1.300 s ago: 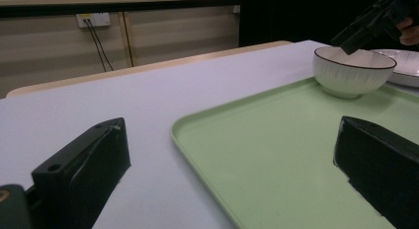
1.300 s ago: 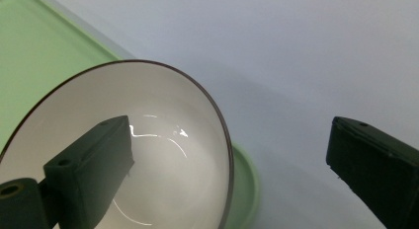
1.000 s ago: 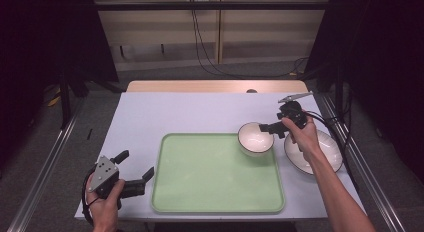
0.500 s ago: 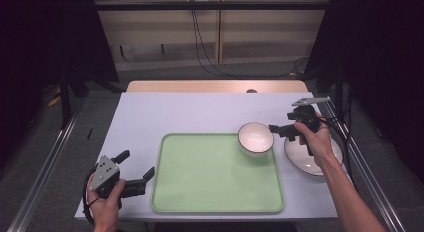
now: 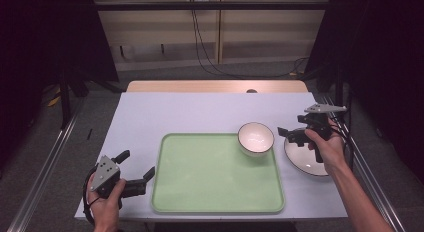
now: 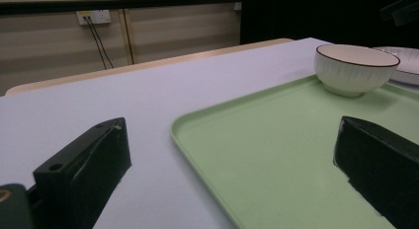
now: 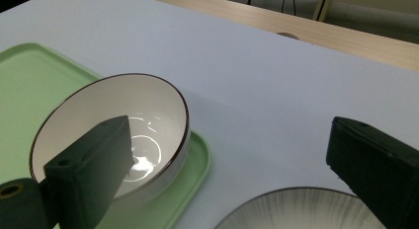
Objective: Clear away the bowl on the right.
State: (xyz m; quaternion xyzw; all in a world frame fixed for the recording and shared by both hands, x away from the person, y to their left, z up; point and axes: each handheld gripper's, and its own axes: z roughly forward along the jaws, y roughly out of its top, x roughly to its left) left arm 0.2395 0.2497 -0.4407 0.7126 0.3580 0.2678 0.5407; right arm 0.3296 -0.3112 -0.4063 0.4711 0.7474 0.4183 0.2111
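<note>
1. While the pale worktop carries a green tray near its front edge, a white bowl with a dark rim stands upright in the tray's far right corner.
2. Just beside the tray, toward the worktop's right edge, lies a grey-white plate, apart from the bowl.
3. Over the plate's far side the right gripper is held in the person's right hand, with its jaws spread wide and nothing between them.
4. From the right gripper view, the bowl sits behind the left-hand jaw, off the line between the jaws; the plate lies below the gap, and the tray's corner shows under the bowl.
5. Whether the right gripper touches the plate cannot be told from the high view.
6. At the worktop's front left corner the left gripper is held in the left hand, jaws wide apart and empty, pointing toward the tray's left edge.
7. Along the left gripper view, the tray fills the space ahead of the right-hand jaw, and the bowl stands well apart at the tray's far end, with the plate's edge behind it.
8. One left jaw is over bare worktop and the other over the tray's near left part.
</note>
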